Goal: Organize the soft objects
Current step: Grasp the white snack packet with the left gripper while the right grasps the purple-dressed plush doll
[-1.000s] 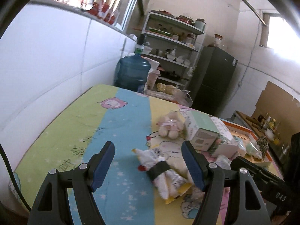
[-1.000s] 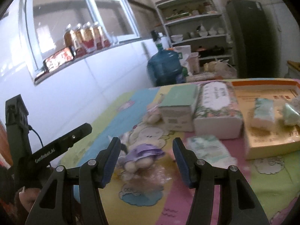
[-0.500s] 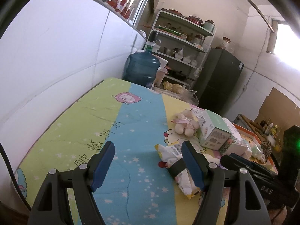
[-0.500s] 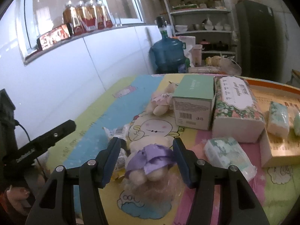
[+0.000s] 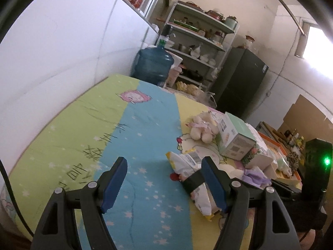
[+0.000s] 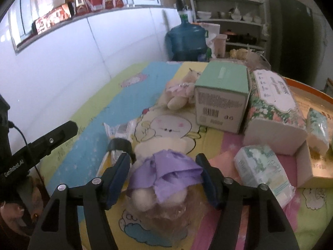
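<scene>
**Both tools open over the soft toys**

Left wrist view: the left tool (image 5: 164,182) hangs spread apart over the table (image 5: 68,137), empty, with a snack bag (image 5: 192,176) beside its right finger.

Right wrist view: the right tool (image 6: 164,176) straddles a purple-dressed doll (image 6: 166,177), fingers apart, not clamped. A teddy bear (image 6: 180,92) lies against a green box (image 6: 222,95).

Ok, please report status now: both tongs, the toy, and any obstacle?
Left tongs open over the mat, empty. Right tongs open around the purple-dressed plush, not closed. Snack bag beside the plush.
</scene>
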`<state>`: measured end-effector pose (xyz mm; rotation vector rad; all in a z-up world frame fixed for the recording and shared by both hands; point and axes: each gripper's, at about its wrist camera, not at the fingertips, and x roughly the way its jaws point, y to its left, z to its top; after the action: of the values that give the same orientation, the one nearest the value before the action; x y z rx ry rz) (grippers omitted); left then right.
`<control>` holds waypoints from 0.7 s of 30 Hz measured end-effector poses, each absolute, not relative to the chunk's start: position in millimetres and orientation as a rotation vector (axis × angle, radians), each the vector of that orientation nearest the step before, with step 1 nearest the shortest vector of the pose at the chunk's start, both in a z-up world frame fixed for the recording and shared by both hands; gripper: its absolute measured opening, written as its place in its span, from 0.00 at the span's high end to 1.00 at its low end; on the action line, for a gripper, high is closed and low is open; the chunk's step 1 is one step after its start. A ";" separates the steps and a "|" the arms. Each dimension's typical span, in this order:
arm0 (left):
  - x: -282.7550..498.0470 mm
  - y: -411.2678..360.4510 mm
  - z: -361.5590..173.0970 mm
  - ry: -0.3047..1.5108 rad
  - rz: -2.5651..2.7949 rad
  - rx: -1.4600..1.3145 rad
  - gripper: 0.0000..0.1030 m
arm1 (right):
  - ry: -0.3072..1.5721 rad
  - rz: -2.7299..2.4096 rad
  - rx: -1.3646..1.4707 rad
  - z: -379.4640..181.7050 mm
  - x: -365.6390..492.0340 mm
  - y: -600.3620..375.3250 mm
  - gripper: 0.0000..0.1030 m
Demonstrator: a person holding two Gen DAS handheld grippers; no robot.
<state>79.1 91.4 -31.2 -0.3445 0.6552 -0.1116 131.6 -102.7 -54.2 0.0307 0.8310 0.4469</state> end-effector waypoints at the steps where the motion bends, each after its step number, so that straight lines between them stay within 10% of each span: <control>1: 80.3 89.6 -32.3 0.661 -0.114 -0.344 0.29 | 0.827 0.448 0.028 -53.7 131.3 -103.1 0.47; 21: 118.8 24.4 -63.2 0.813 -0.073 -0.297 0.39 | 0.581 0.463 0.170 -8.8 102.8 -155.5 0.53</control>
<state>118.8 24.4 -63.2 -0.2967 0.8132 -0.0725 102.8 -155.5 -8.8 0.1701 0.5812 0.4628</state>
